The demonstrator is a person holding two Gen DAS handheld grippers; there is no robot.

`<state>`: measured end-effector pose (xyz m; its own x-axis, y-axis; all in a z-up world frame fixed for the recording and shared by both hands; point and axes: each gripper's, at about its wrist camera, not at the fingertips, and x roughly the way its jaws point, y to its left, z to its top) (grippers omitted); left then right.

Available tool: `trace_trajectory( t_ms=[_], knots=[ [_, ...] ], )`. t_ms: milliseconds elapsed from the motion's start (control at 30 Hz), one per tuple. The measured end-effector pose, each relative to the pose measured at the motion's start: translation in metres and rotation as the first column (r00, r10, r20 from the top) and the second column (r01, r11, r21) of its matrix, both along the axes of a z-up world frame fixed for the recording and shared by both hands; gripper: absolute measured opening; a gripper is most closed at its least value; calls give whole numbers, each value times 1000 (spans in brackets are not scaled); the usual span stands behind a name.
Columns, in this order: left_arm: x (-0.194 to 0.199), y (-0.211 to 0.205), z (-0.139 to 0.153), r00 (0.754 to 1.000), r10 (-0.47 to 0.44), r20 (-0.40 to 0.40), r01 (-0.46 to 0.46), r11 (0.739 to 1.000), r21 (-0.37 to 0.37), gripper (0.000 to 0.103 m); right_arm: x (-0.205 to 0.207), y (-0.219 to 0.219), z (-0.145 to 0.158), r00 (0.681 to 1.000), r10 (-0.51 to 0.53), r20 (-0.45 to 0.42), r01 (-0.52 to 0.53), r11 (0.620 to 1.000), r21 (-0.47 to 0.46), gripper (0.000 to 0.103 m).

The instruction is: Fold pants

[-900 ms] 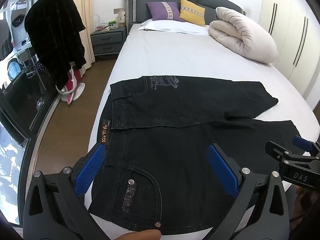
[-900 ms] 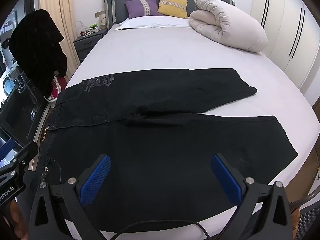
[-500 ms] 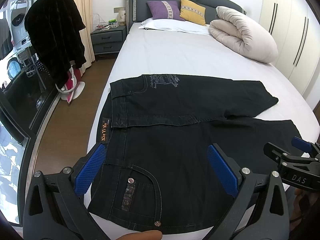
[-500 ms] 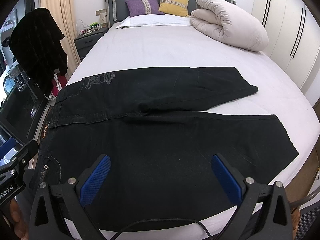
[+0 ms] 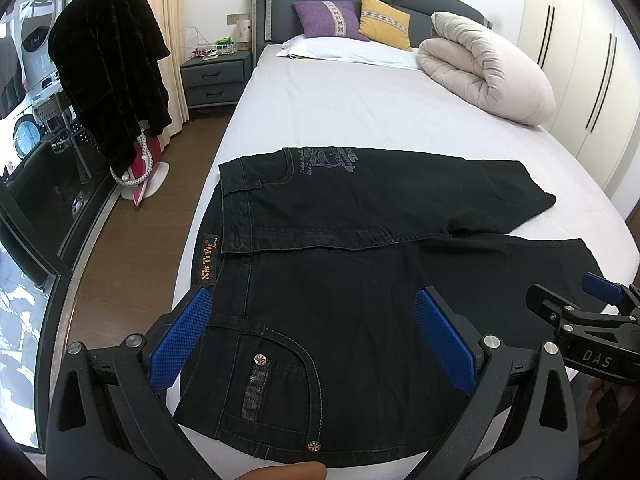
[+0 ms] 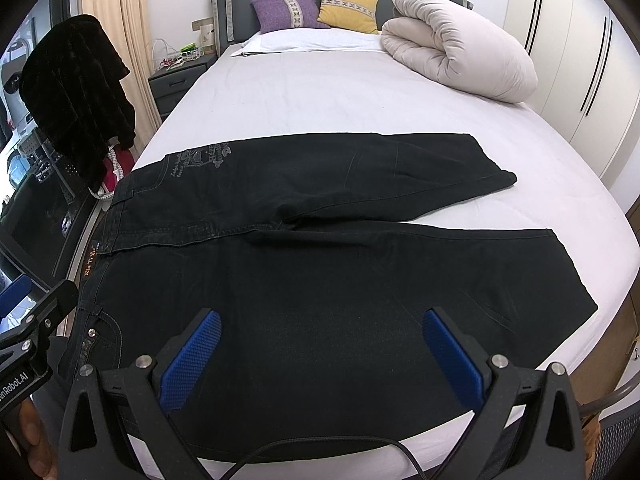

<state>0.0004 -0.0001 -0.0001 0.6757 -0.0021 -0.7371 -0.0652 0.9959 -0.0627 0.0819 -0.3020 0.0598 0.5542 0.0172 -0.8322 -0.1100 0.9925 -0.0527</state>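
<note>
Black jeans (image 5: 340,248) lie flat across the near end of the white bed (image 5: 340,108), waistband to the left, both legs spread to the right; they also show in the right wrist view (image 6: 320,248). My left gripper (image 5: 316,336) is open and empty above the near hip pocket. My right gripper (image 6: 320,352) is open and empty above the near leg's thigh. The right gripper also shows at the right edge of the left wrist view (image 5: 592,320), and the left gripper at the left edge of the right wrist view (image 6: 36,320).
A rolled beige duvet (image 5: 488,68) and purple and yellow pillows (image 5: 352,20) lie at the head of the bed. A dark coat (image 5: 108,92) hangs at the left over the wooden floor. A nightstand (image 5: 216,80) stands by the headboard. White wardrobes (image 5: 580,60) line the right.
Both grippers have drawn back a little, so the jeans sit slightly lower and closer in view. Both stay open and empty.
</note>
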Motion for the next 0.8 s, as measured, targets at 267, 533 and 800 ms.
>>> trace_trajectory(
  t_ms=[267,533,800],
  knots=[
    [0,0,0,1000,0,-1,0,1000,-1,103,0,1,-1,1000,2,-3,-2,1000,-2,103],
    [0,0,0,1000,1,-3,-1,1000,-2,103,-7,3,-3,1000,3,-4,-3,1000,-3,103],
    [0,0,0,1000,0,-4,0,1000,-2,103,0,1,-1,1000,1,-4,-1,1000,-2,103]
  ],
)
